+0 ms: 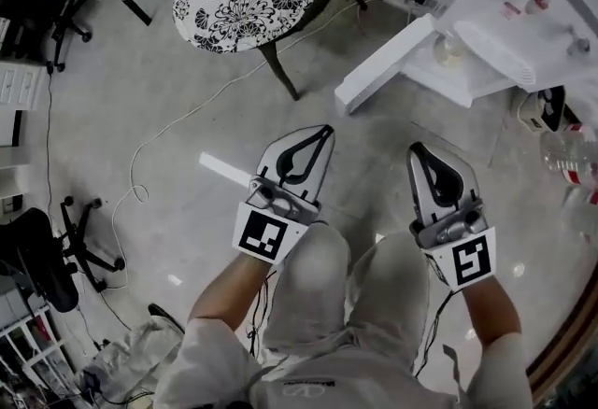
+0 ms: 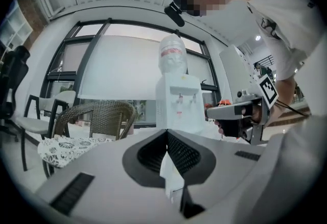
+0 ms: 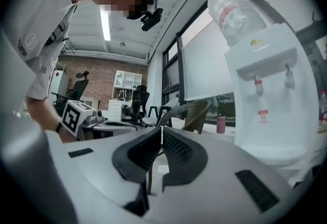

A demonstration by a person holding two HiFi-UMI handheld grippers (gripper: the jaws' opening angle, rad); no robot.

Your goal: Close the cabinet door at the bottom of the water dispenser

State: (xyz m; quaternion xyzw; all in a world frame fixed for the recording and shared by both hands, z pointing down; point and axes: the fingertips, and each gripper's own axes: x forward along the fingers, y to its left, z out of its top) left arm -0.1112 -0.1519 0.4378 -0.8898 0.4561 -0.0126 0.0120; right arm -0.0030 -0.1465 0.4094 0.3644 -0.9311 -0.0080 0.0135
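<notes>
The left tongs (image 1: 320, 134) and the right tongs (image 1: 417, 153) are both pressed together and empty, held low over the floor (image 1: 187, 155) ahead of the crouching person's knees. Beyond them the cabinet door (image 1: 385, 62) stands swung out from the foot of the water dispenser (image 1: 523, 6), untouched, though how wide is hard to tell from above. This looks like the approach; next a closed tip should meet the door near its free edge and push it shut.
</notes>
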